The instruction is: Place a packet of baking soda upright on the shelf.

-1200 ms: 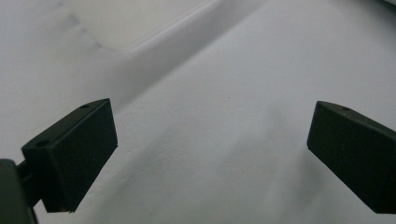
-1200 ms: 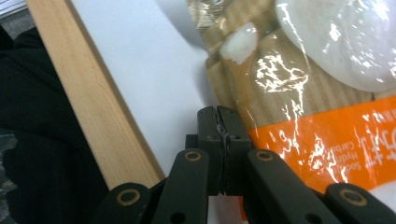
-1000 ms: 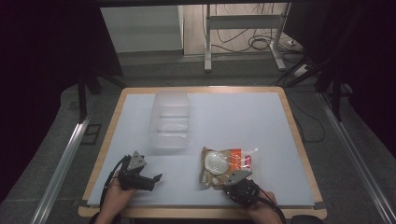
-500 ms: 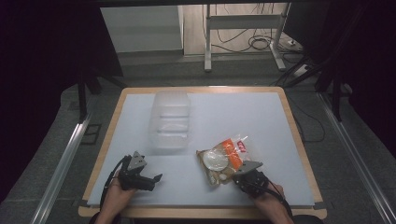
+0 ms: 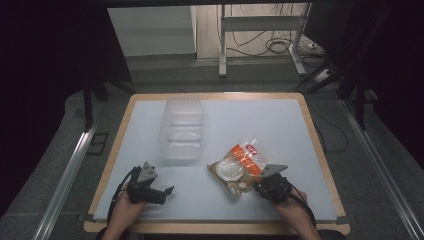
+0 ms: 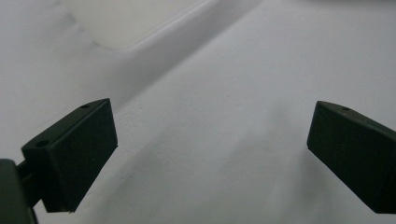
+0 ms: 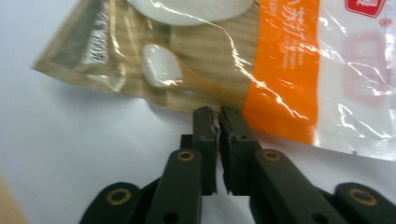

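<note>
A snack packet [image 5: 239,164] printed orange, white and tan lies on the white table top [image 5: 280,130], right of the middle. My right gripper [image 5: 256,184] is shut on the packet's near edge; in the right gripper view its two black jaws [image 7: 218,116] pinch the packet [image 7: 261,60] rim. My left gripper [image 5: 167,192] rests at the near left, open, and in the left gripper view [image 6: 210,140] its jaws stand wide apart over bare table. A clear plastic box [image 5: 182,129] stands beyond it, left of centre.
The table has a wooden rim [image 5: 320,145]. A metal rail [image 5: 67,172] runs along the left side on the floor. Cables and a stand's legs [image 5: 260,50] lie on the floor beyond the far edge.
My right gripper has moved right and turned, dragging and rotating the packet with it. The left gripper has stayed in place.
</note>
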